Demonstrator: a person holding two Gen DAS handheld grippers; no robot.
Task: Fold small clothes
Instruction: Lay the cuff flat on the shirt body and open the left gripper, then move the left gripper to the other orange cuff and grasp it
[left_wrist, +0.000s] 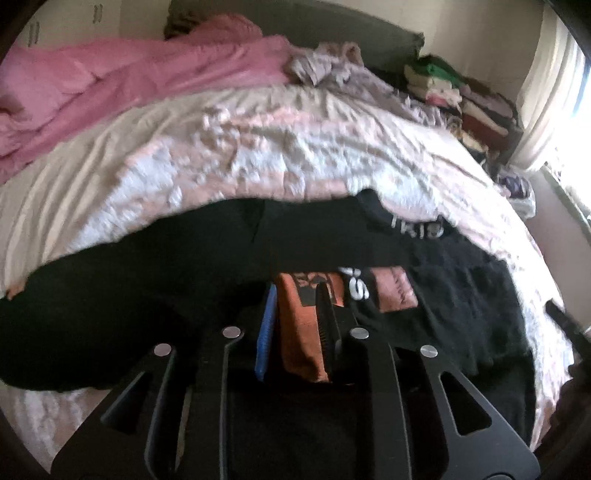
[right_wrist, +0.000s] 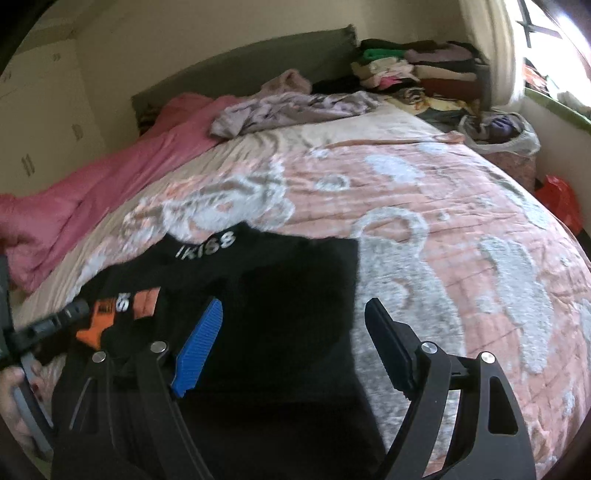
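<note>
nearest, my left fingers (left_wrist: 295, 317) pinch a fold of the black shirt (right_wrist: 266, 302) at its orange print patch (left_wrist: 299, 332), gathering the cloth so it can be turned over; i judge a fold is beginning. my right fingers (right_wrist: 293, 343) stand spread wide above the shirt's dark body, holding nothing, ready to take an edge. the shirt lies flat on the bed (right_wrist: 424, 206) near its front edge. its neckband reads "ikiss". beyond, folded clothes (right_wrist: 417, 70) stack by the headboard.
</note>
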